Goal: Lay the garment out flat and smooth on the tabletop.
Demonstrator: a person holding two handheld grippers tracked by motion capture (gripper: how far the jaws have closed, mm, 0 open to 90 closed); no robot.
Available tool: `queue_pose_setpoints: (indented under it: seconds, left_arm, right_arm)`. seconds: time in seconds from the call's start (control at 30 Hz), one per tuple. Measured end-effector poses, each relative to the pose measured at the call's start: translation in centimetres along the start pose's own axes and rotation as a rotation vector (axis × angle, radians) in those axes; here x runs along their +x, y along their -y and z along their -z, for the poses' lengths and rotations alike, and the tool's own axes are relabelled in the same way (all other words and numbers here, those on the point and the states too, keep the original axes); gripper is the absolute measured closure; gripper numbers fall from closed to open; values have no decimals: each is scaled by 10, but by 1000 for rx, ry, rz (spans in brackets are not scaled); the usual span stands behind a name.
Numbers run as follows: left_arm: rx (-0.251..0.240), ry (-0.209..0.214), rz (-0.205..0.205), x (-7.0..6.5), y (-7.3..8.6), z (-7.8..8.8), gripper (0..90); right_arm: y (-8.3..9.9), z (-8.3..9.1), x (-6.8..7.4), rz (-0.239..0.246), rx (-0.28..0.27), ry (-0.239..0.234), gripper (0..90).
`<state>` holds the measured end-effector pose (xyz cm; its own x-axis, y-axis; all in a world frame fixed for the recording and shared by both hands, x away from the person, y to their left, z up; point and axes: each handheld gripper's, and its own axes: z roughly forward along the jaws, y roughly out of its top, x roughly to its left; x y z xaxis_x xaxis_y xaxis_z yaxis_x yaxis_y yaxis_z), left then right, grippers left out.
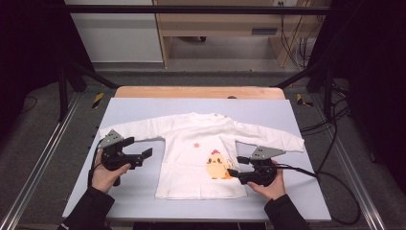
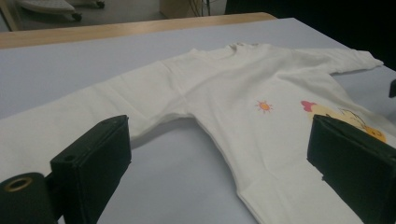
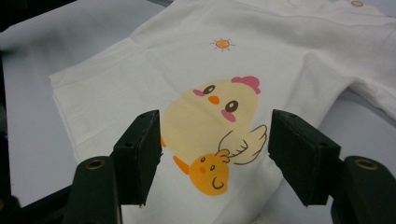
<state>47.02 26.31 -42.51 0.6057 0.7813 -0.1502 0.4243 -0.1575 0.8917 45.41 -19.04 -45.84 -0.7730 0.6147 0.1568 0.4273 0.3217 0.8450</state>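
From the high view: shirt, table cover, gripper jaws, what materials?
Shirt: soft white knit, probably cotton; matte, with soft creases and a flat printed chick. Table cover: smooth pale blue-grey sheet, matte; whether laminate or mat I cannot tell; a wood edge shows at the far side. Jaw pads: black, matte, likely rubber or plastic.

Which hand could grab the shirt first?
Probably the right. The right hand-held gripper is open at the shirt's edge by the chick print, with cloth just beyond its jaws. The left hand-held gripper, also open, hangs over bare table beside the shirt.
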Motion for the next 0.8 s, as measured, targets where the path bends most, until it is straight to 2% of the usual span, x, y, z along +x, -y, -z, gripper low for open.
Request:
queue_pose_setpoints:
  seconds: [0.2, 0.3, 0.5, 0.57, 0.67, 0.8]
  left_arm:
    - [40, 34, -42, -21, 15, -5, 38]
    - [58, 57, -49, -28, 20, -7, 22]
    - [94, 83, -38, -36, 32, -13, 7]
    - [119, 87, -50, -39, 37, -16, 5]
    - [148, 87, -46, -41, 44, -20, 2]
    - [177, 87, -45, -42, 50, -25, 2]
  right_arm:
    - [0, 5, -6, -36, -3, 4, 278]
    - [0, 7, -7, -52, 5, 11, 202]
    - [1, 8, -8, -75, 22, 24, 163]
    - [2, 8, -7, -72, 23, 39, 142]
    - [5, 7, -7, -73, 54, 68, 93]
    - [12, 4, -6, -80, 84, 80, 76]
